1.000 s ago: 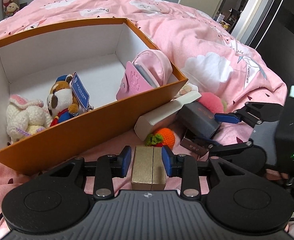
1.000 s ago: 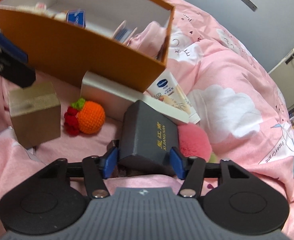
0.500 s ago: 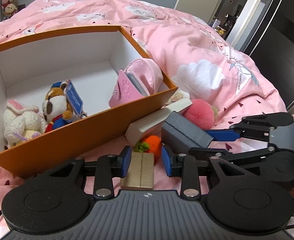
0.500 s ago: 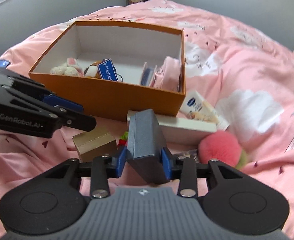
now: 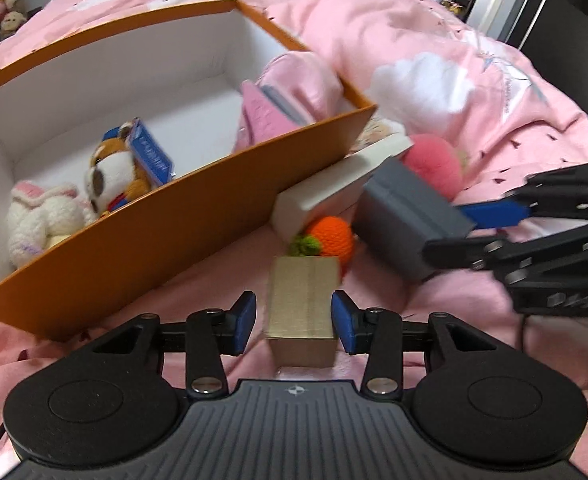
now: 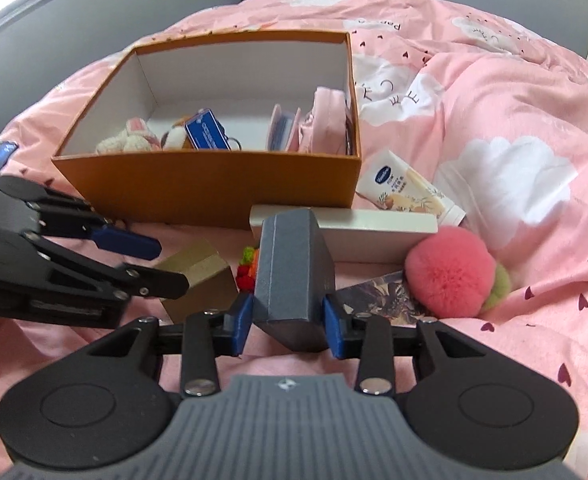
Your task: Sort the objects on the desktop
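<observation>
Gripping grey box [image 6: 292,276], right gripper [image 6: 286,326].

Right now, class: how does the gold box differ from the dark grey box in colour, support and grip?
The gold box is shiny gold; the dark grey box is matte grey. The gold box rests on the pink bedding between open jaws of the left gripper; the grey box is raised, tilted, clamped by the right gripper. Both are small boxes.

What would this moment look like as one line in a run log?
right tongs: shut on grey box, lifted | left tongs: open around gold box | orange box: holds plush toys
</observation>
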Available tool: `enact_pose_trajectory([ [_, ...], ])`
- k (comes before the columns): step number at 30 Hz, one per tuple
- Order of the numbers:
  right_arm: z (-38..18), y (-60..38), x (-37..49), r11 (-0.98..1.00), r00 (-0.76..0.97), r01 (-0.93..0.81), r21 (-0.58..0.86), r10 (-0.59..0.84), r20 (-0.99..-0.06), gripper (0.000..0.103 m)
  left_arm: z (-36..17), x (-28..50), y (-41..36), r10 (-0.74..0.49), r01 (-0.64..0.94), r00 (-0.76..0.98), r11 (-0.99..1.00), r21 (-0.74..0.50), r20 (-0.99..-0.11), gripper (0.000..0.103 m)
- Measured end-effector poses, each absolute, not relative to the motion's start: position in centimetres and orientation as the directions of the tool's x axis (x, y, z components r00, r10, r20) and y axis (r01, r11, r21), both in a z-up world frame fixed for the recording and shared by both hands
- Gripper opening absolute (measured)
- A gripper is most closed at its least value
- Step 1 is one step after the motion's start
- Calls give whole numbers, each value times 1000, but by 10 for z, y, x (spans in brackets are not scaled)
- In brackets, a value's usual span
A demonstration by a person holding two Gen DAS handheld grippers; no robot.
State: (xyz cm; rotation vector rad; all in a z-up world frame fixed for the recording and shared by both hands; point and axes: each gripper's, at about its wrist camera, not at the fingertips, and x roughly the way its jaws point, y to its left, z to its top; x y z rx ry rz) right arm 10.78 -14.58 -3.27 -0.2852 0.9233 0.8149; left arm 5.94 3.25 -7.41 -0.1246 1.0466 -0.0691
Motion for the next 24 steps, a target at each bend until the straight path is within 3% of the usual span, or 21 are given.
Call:
enact_pose_trajectory([
  [4, -25, -152, 113, 668, 292, -718, 199, 548, -784, 41, -75, 58, 41, -95, -28, 498, 992, -125, -862, 46],
  [12, -26, -144, 106, 632, 245, -746, 210, 554, -796, 40, -75, 54, 52, -49, -65, 491, 994, -93, -870, 45],
  [24, -42, -126, 100, 541, 91, -772, 334, 614, -784, 40, -54, 47, 47, -80, -24, 541, 994, -110, -837, 44],
])
